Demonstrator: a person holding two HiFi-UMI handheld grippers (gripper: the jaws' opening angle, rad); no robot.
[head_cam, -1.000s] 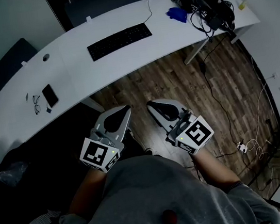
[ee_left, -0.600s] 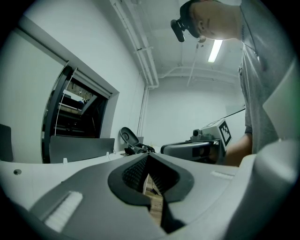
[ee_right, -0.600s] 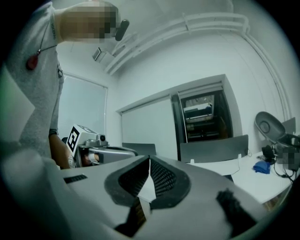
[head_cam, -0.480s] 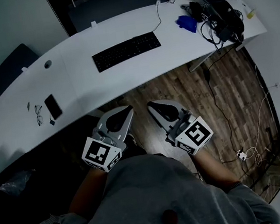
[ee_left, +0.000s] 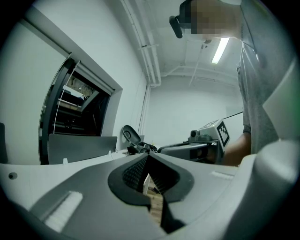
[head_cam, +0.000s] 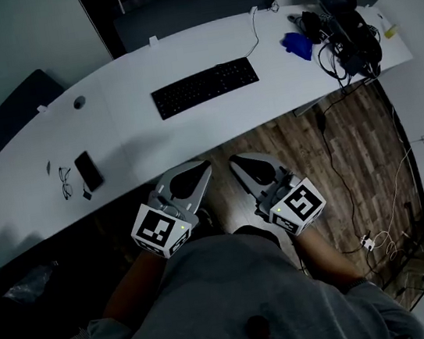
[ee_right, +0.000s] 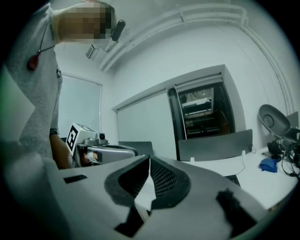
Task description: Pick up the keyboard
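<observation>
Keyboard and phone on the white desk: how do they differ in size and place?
The keyboard is far longer than the phone. The keyboard lies near the desk's middle; the phone lies toward its left end, beside the glasses. Both are black and lie flat.

Holds left gripper [head_cam: 200, 166] and right gripper [head_cam: 235, 160] side by side just ahead of the torso [head_cam: 240, 303], roughly level, tips angled toward each other yet apart. Has both pairs of jaws pressed together, pad against pad, with nothing between them. Shows left forearm [head_cam: 130, 283] and right forearm [head_cam: 323, 255] bare and spread outward from the body, with left cube [head_cam: 160, 229] and right cube [head_cam: 300, 205] facing up at the gripper rears.
</observation>
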